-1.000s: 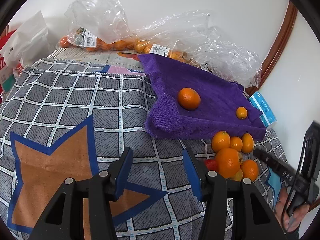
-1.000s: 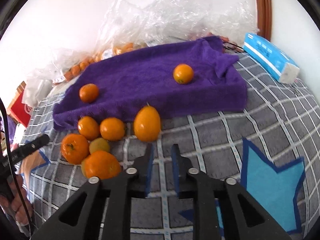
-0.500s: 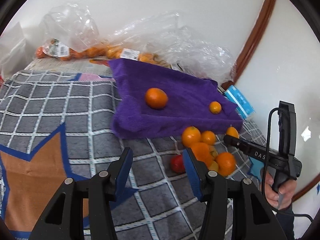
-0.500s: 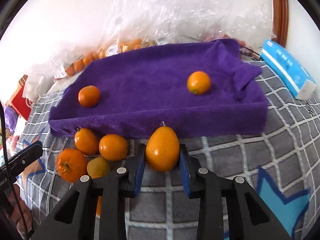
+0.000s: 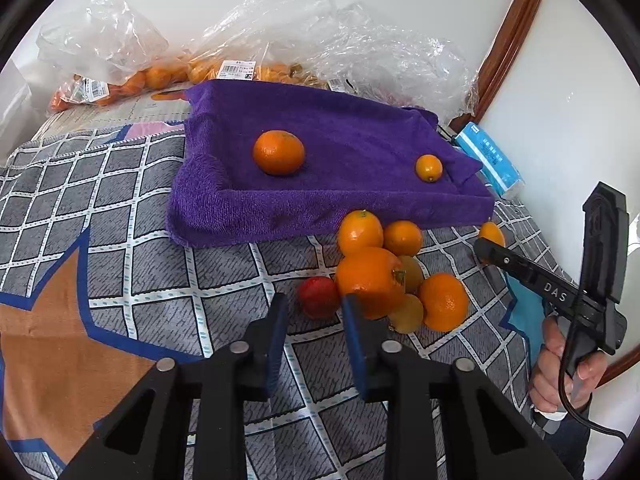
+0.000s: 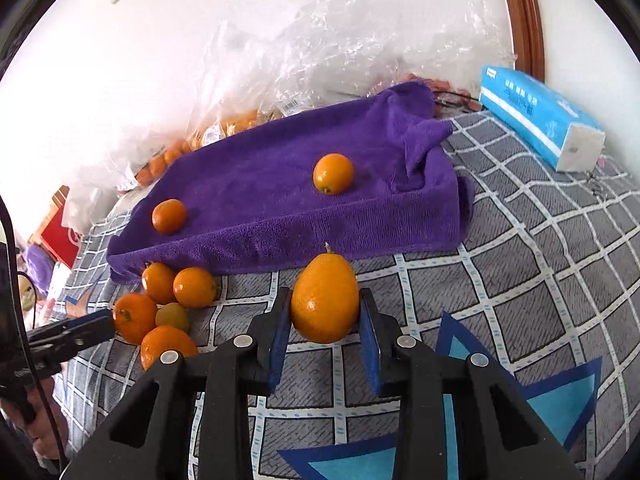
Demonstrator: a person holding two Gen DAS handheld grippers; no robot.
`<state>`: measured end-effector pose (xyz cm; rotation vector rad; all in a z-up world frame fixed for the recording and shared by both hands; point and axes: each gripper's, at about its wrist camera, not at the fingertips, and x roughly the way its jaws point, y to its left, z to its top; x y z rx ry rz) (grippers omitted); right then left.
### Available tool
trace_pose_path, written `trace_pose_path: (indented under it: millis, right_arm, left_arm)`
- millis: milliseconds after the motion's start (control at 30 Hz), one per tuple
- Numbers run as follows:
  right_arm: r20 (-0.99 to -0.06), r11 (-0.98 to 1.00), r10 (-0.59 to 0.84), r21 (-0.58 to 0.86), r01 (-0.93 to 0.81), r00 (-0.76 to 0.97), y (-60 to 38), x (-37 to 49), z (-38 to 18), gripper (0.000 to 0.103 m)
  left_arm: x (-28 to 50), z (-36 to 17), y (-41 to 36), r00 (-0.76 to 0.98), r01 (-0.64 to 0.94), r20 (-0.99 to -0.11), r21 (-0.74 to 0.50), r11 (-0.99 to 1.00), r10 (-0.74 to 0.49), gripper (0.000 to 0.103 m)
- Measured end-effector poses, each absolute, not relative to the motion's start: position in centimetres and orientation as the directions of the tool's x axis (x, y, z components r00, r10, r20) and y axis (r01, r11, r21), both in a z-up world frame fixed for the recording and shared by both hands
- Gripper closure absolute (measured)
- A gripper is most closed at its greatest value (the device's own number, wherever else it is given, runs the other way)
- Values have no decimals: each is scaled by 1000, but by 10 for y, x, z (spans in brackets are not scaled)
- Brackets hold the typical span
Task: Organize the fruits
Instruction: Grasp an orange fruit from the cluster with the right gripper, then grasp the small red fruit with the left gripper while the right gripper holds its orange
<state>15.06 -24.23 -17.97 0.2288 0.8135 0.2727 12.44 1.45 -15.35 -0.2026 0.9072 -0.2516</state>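
A purple towel (image 5: 340, 152) (image 6: 280, 200) lies on the patterned cloth with a large orange (image 5: 278, 152) (image 6: 168, 216) and a small orange (image 5: 429, 167) (image 6: 333, 173) on it. A pile of oranges (image 5: 372, 280) (image 6: 160, 312) and a red fruit (image 5: 319, 297) lie in front of the towel. My left gripper (image 5: 314, 320) is open, its tips just short of the red fruit. My right gripper (image 6: 324, 320) has its jaws around an oval orange (image 6: 325, 298), which also shows in the left wrist view (image 5: 491, 235); the fruit sits on the cloth.
Clear plastic bags of oranges (image 5: 160, 76) lie behind the towel by the wall. A blue tissue pack (image 6: 540, 116) (image 5: 490, 160) lies at the right. A wooden door frame (image 5: 508, 40) stands at the back right. A red box (image 6: 60, 220) sits far left.
My left gripper moved right and forward to the fruit pile and narrowed its gap. My right gripper opened, advanced around the oval orange and is closing on it.
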Motion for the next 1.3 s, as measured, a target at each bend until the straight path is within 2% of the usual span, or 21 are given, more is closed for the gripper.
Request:
trace_pose_path:
  millis: [400,633,967,1133,1300]
  right_arm:
    - [-664,947,318,249,-201,677,-228,143,-176,70]
    - [-685,949,310,259,-177,659,-230,149,-179,70]
    - [-651,936,349,276,-218,674,-229,143,-176,71]
    - [-639,932,359,280,-229,680,-228,140,-173,71]
    - [-673,938,345,265,-222,654,-224,145,-177,70]
  left_arm:
    - [138,-160,3,583,67,-774,-258,964,-248,79]
    - [130,-162,-4,633,84,-747,-192,978,-201,80]
    - [126,-159,20,673,88,-666,-360,929,-322,80]
    - [124,-157,18,687,103,-649,-360,927,-328,80]
    - [124,-157,18,685,100,-650,-364,926,-330,80]
